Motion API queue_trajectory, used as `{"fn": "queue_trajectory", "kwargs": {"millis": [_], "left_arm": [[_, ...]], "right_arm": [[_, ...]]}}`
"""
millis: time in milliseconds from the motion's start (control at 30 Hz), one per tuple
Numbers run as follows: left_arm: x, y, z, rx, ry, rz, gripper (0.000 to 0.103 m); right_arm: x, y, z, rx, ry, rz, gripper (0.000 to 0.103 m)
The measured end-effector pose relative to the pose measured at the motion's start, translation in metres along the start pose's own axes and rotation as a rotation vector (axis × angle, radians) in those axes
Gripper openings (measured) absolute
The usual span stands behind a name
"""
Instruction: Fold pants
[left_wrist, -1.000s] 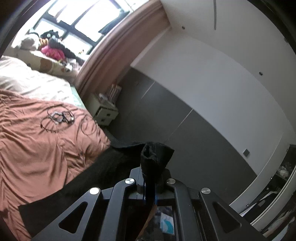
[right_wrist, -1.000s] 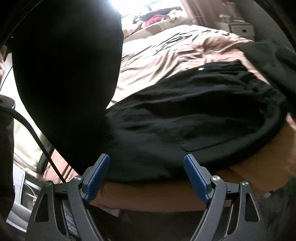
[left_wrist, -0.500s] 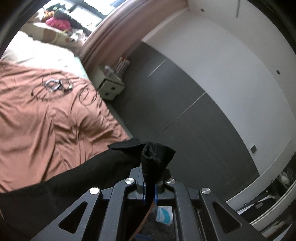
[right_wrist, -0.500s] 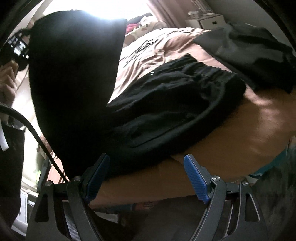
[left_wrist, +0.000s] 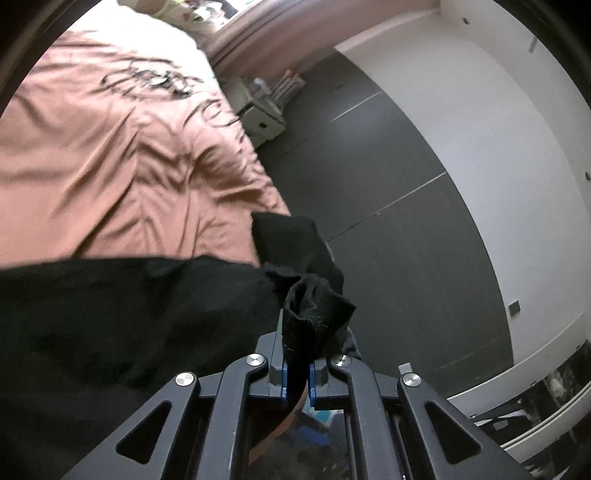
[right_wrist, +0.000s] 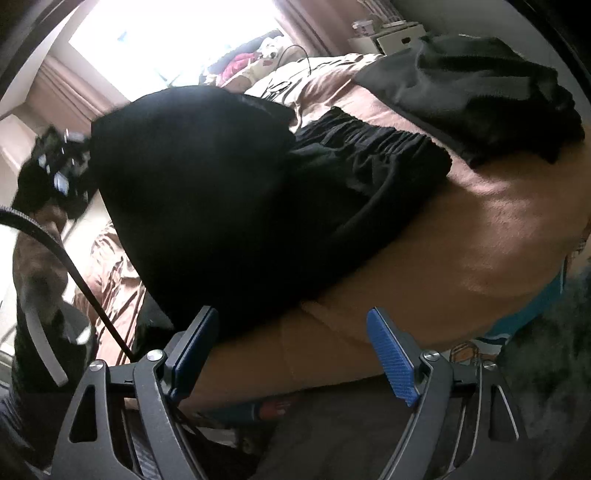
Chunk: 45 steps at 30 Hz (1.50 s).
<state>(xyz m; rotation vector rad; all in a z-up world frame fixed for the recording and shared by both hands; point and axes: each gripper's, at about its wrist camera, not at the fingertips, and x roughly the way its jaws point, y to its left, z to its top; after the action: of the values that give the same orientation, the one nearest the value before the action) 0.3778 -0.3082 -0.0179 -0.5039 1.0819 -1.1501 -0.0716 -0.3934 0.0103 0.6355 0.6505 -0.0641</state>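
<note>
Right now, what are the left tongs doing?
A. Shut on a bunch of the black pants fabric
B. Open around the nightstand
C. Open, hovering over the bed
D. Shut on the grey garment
A: in the left wrist view the left tongs are closed with a wad of the black pants pinched between the blue pads.

Beside the black pants (right_wrist: 332, 192), bare bed (right_wrist: 498, 229) is left open at the near edge; the far corner is taken up by a dark garment (right_wrist: 480, 85).
</note>
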Motion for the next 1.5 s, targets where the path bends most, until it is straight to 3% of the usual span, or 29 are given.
{"fn": "queue_trajectory", "kwargs": {"millis": [233, 333, 500, 567, 633, 667, 1033, 1333, 1500], "left_arm": [[-0.023, 0.038, -0.042, -0.078, -0.005, 0.025, 0.007], [-0.038, 0.058, -0.059, -0.119, -0.01, 0.075, 0.007], [-0.053, 0.083, -0.089, -0.159, 0.055, 0.184, 0.023], [-0.065, 0.087, -0.099, -0.159, 0.053, 0.186, 0.048], [-0.074, 0.091, -0.105, -0.158, 0.035, 0.191, 0.065], [-0.082, 0.091, -0.109, -0.155, 0.023, 0.194, 0.069], [-0.133, 0.105, -0.119, -0.135, -0.061, 0.274, 0.071], [-0.155, 0.128, -0.121, -0.149, -0.117, 0.364, 0.071], [-0.166, 0.141, -0.124, -0.188, -0.156, 0.37, 0.071]], "right_arm": [[-0.006, 0.004, 0.005, 0.003, -0.017, 0.01, 0.081], [-0.002, 0.01, 0.007, -0.012, -0.009, 0.013, 0.081], [0.009, 0.025, 0.011, -0.027, 0.008, 0.046, 0.081], [0.014, 0.033, 0.014, -0.031, 0.019, 0.068, 0.081], [0.02, 0.04, 0.018, -0.037, 0.03, 0.094, 0.081], [0.023, 0.041, 0.019, -0.035, 0.032, 0.101, 0.081], [0.062, 0.038, 0.053, 0.071, 0.042, 0.19, 0.083], [0.102, 0.037, 0.068, 0.173, 0.059, 0.2, 0.084], [0.122, 0.032, 0.078, 0.242, 0.061, 0.216, 0.084]]}}
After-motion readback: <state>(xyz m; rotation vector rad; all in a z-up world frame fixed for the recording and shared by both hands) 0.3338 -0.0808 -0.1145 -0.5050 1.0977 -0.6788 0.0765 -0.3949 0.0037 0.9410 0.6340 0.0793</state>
